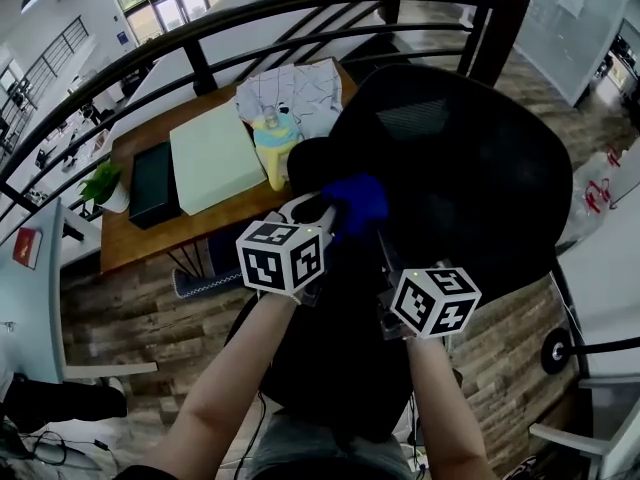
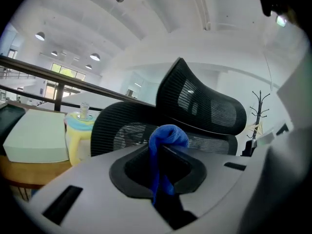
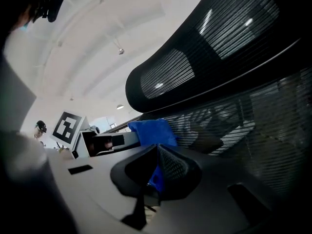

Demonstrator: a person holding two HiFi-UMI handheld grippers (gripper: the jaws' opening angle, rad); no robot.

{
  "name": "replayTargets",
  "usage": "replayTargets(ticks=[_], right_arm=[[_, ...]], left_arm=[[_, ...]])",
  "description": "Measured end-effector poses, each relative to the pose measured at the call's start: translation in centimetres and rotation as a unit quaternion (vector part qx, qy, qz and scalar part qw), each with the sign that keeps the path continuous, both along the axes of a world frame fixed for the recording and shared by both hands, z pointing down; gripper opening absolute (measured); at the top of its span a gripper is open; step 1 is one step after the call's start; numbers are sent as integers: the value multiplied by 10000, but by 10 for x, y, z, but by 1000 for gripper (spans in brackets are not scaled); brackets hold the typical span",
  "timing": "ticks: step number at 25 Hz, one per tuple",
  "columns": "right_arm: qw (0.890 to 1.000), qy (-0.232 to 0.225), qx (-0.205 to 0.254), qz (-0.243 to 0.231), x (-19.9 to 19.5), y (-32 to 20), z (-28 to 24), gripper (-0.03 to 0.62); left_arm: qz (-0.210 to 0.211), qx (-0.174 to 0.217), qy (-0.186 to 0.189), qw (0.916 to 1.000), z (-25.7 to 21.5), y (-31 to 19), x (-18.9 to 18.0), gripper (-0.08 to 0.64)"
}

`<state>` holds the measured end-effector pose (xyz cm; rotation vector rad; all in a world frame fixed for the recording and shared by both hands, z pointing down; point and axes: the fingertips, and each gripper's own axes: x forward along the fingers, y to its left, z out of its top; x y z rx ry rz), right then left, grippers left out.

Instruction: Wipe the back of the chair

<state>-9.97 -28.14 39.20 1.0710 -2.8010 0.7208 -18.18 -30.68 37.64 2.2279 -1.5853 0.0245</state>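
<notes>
A black mesh office chair (image 1: pixel 450 168) fills the middle and right of the head view, seen from behind and above, with its curved headrest (image 2: pixel 204 104) at the top of the backrest. To the left of the chair a wooden desk (image 1: pixel 150 236) is set against a dark curved metal railing (image 1: pixel 250 13), over a wood-plank floor (image 1: pixel 130 318).

On the desk a pale green flat box (image 1: pixel 213 156) is laid beside a black box (image 1: pixel 155 183). A white patterned fabric (image 1: pixel 295 93) is spread at the far end of the desk, and a yellow bottle with a pale blue collar (image 1: pixel 275 148) is placed just in front of that fabric. A small green potted plant (image 1: pixel 105 183) is seen at the desk's left edge.

Two bare forearms reach forward from the bottom of the head view, each ending in a marker cube. The left tool (image 2: pixel 163 147) is clamped on a blue cloth (image 1: pixel 355 203), which is bunched above the jaws and hangs down between them. The cloth is held at the back of the chair, just below the headrest. The right tool (image 3: pixel 155 172) is held close beside the left one, its jaws drawn together with a strip of the same blue cloth between them.
</notes>
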Motion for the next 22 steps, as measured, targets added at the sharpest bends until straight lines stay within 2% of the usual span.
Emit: replayTargets(ticks=[6, 13, 19, 22], right_arm=[[9997, 56, -14, -253, -27, 3, 1, 29], [9994, 81, -7, -322, -32, 8, 0, 29], [9997, 138, -63, -203, -17, 16, 4, 29], [9998, 146, -106, -52, 0, 22, 5, 29]], left_arm=[[-449, -74, 75, 9989, 0, 4, -40, 60], [-758, -30, 3, 9971, -5, 14, -64, 60], [-743, 150, 116, 9971, -18, 28, -61, 60], [-510, 206, 130, 9984, -23, 35, -45, 60]])
